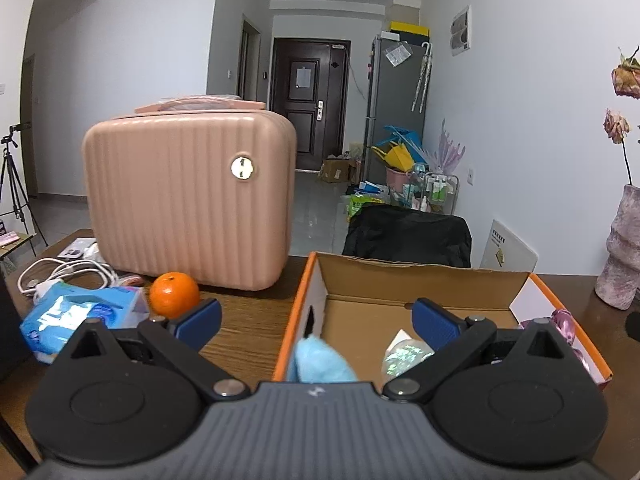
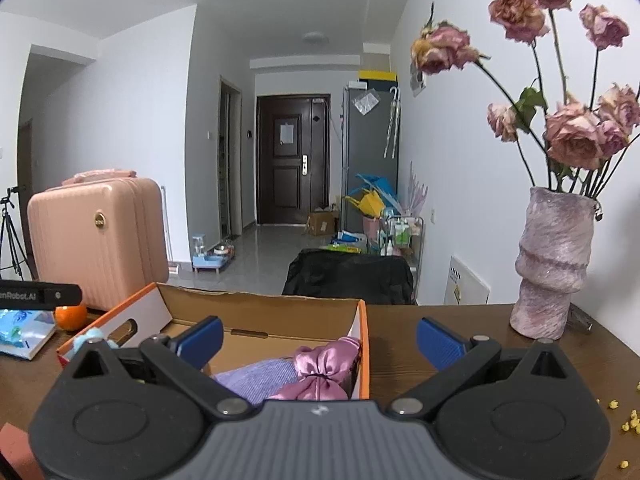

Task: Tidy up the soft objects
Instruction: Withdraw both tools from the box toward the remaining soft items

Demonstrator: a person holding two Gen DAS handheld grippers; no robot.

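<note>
Wooden bench (image 1: 248, 332) is being used for sorting. Cardboard box (image 2: 362, 322) is already being filled: satin bow (image 2: 324, 368), purple cloth (image 2: 260, 376), perhaps a blue plush (image 1: 320, 362). Tissue pack (image 1: 76, 316) is being left outside. Both grippers, left (image 1: 316, 320) and right (image 2: 320, 338), are being held released, grasping nothing.

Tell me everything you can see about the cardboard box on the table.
The box is open-topped cardboard, orange outside, with white side panels and plain brown inside. Its left wall has a cut-out hand slot. It sits flat on the brown wooden table, right of the orange and in front of the pink case. Inside lie a blue plush, a purple cloth, a pink satin bow and a shiny packet. Neither gripper touches it.
</note>
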